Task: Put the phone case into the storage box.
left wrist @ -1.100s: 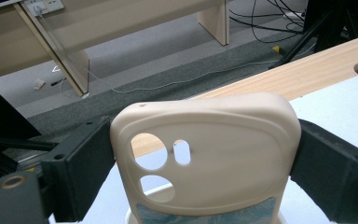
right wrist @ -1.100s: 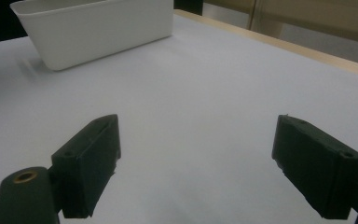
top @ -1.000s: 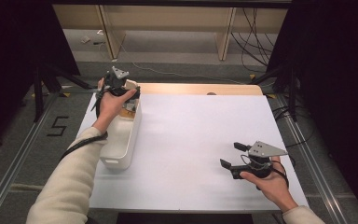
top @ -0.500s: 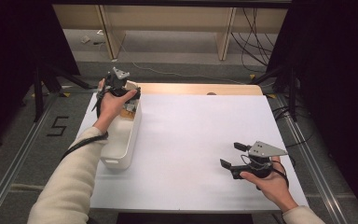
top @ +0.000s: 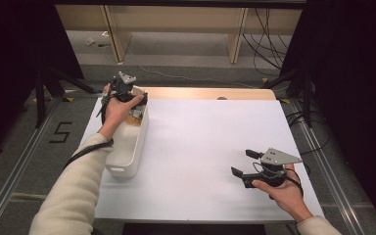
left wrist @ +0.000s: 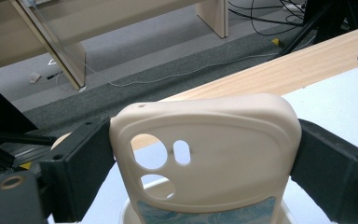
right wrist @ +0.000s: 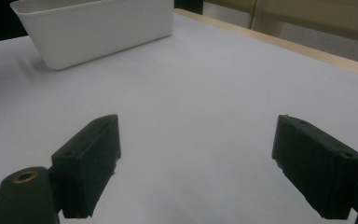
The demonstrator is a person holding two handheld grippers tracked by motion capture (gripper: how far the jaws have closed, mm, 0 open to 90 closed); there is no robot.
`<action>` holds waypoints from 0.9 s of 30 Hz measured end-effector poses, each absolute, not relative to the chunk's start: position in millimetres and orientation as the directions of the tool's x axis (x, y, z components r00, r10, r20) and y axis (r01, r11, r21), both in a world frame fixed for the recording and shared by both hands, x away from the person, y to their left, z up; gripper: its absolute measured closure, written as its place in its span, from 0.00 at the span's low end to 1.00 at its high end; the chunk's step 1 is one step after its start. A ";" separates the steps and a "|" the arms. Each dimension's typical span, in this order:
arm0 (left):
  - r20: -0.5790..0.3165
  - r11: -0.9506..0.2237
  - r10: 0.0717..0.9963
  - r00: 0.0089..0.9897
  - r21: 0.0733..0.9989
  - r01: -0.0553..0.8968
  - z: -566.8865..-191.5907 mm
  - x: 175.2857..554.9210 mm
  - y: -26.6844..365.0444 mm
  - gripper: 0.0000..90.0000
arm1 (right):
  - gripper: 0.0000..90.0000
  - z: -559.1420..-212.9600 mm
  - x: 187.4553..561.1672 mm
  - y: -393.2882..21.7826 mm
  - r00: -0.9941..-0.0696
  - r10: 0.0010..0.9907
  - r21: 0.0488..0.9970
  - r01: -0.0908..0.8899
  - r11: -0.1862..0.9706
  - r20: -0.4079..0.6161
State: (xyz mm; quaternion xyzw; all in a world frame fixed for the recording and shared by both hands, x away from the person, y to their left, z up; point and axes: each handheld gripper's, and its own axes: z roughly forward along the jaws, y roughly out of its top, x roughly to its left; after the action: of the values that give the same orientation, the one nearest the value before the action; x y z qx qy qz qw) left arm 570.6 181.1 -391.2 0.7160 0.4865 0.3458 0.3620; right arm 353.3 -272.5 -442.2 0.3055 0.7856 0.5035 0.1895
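Left gripper (left wrist: 205, 154), jaws clamped on a cream phone case (left wrist: 205, 149) held upright over the far end of the white bin (top: 129, 147); another case (left wrist: 205, 215) lies below it. Right gripper (right wrist: 196, 163), jaws spread wide and empty, rests low on the white table (top: 200, 142), well apart, hand (top: 284, 193) beneath it.

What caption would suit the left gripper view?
Left tongs clamp a cream phone case above a white bin.

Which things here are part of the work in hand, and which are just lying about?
In the job:
- cream soft plastic phone case, clamped in the left claw
- white oblong plastic bin

Lying about:
- black cables on the floor
- right claw, open and idle
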 end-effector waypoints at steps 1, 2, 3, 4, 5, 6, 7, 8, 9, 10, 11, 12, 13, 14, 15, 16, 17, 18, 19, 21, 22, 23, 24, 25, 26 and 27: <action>0.142 -0.263 0.947 0.287 0.855 0.447 -391.2 570.8 181.1 0.11 | 0.18 -442.3 353.3 -272.5 -0.742 0.671 0.907 0.289 0.307 0.010; 0.142 -0.263 0.947 0.287 0.855 0.447 -391.1 571.0 181.1 0.11 | 0.18 -442.4 353.4 -272.4 -0.742 0.670 0.907 0.289 0.306 0.011; 0.138 -0.260 0.948 0.286 0.856 0.447 -391.2 571.3 181.0 0.11 | 0.18 -442.4 353.4 -272.3 -0.742 0.670 0.907 0.290 0.306 0.011; 0.137 -0.259 0.948 0.285 0.855 0.449 -391.3 571.4 181.1 0.11 | 0.18 -442.6 353.5 -272.1 -0.743 0.670 0.908 0.288 0.305 0.011; 0.136 -0.257 0.949 0.284 0.856 0.449 -391.4 571.9 181.5 0.11 | 0.18 -442.5 353.4 -272.2 -0.742 0.670 0.907 0.289 0.306 0.011; 0.135 -0.255 0.950 0.282 0.855 0.451 -391.4 572.1 181.8 0.11 | 0.18 -442.7 353.5 -272.1 -0.743 0.669 0.907 0.289 0.305 0.012; 0.131 -0.251 0.951 0.280 0.856 0.453 -391.6 572.4 182.1 0.11 | 0.18 -442.7 353.5 -272.0 -0.743 0.669 0.907 0.290 0.305 0.012; 0.129 -0.249 0.952 0.279 0.856 0.453 -391.8 572.7 182.2 0.11 | 0.18 -442.7 353.4 -272.0 -0.743 0.670 0.906 0.291 0.307 0.012; 0.128 -0.248 0.952 0.278 0.856 0.454 -391.8 573.0 182.3 0.11 | 0.18 -442.7 353.4 -272.0 -0.743 0.669 0.906 0.291 0.307 0.012; 0.128 -0.247 0.952 0.277 0.856 0.454 -391.8 573.3 182.2 0.11 | 0.18 -442.7 353.4 -272.1 -0.743 0.669 0.906 0.291 0.307 0.012; 0.128 -0.247 0.952 0.277 0.855 0.455 -391.8 573.5 182.1 0.10 | 0.18 -442.8 353.5 -272.1 -0.743 0.669 0.906 0.292 0.306 0.013; 0.128 -0.247 0.953 0.275 0.856 0.455 -391.9 573.8 182.0 0.10 | 0.18 -442.8 353.5 -272.0 -0.743 0.669 0.906 0.292 0.307 0.013; 0.131 -0.249 0.953 0.274 0.855 0.455 -392.0 574.2 182.1 0.10 | 0.18 -442.9 353.5 -272.0 -0.743 0.669 0.906 0.292 0.307 0.013; 0.130 -0.247 0.953 0.273 0.855 0.455 -392.1 574.8 182.3 0.10 | 0.18 -442.9 353.5 -272.0 -0.743 0.669 0.906 0.292 0.307 0.013; 0.128 -0.245 0.954 0.272 0.856 0.456 -392.1 575.3 182.3 0.10 | 0.18 -442.9 353.5 -272.0 -0.744 0.668 0.906 0.292 0.307 0.013; 0.128 -0.245 0.954 0.272 0.855 0.458 -392.0 575.7 182.1 0.10 | 0.18 -442.9 353.5 -272.0 -0.744 0.668 0.906 0.292 0.307 0.013; 0.127 -0.244 0.954 0.270 0.855 0.458 -392.0 576.1 181.7 0.10 | 0.18 -443.0 353.5 -272.0 -0.744 0.668 0.906 0.292 0.307 0.013; 0.131 -0.247 0.954 0.271 0.854 0.458 -392.0 576.4 181.6 0.10 | 0.18 -442.9 353.5 -272.0 -0.744 0.668 0.906 0.292 0.307 0.014; 0.132 -0.248 0.954 0.270 0.854 0.458 -392.2 576.8 181.3 0.10 | 0.18 -442.9 353.5 -272.1 -0.744 0.668 0.906 0.293 0.307 0.014; 0.133 -0.247 0.954 0.268 0.854 0.458 -392.4 577.3 181.0 0.10 | 0.18 -443.1 353.6 -272.2 -0.744 0.668 0.906 0.292 0.306 0.014; 0.131 -0.245 0.955 0.267 0.854 0.459 -392.5 577.6 180.8 0.10 | 0.18 -443.0 353.6 -272.2 -0.744 0.669 0.905 0.293 0.307 0.014; 0.131 -0.245 0.955 0.266 0.853 0.460 -392.4 577.9 180.6 0.10 | 0.18 -443.1 353.6 -272.2 -0.744 0.668 0.906 0.292 0.306 0.015; 0.132 -0.246 0.955 0.265 0.852 0.462 -392.3 578.1 180.4 0.10 | 0.18 -442.9 353.5 -272.2 -0.744 0.668 0.905 0.293 0.307 0.014; 0.133 -0.247 0.955 0.265 0.852 0.463 -392.3 578.4 180.0 0.10 | 0.18 -443.0 353.5 -272.2 -0.744 0.668 0.905 0.293 0.308 0.014; 0.133 -0.247 0.955 0.264 0.851 0.463 -392.4 578.6 179.9 0.09 | 0.18 -443.0 353.5 -272.1 -0.745 0.667 0.905 0.292 0.308 0.014; 0.133 -0.246 0.955 0.264 0.853 0.460 -392.7 579.2 179.7 0.09 | 0.18 -443.0 353.5 -272.1 -0.745 0.667 0.905 0.292 0.308 0.014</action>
State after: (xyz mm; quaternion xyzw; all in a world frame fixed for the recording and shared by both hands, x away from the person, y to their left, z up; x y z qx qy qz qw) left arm 579.2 179.7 -392.7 0.7097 0.4986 0.3454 0.3584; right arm 353.5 -272.1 -443.0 0.3050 0.7869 0.5030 0.1864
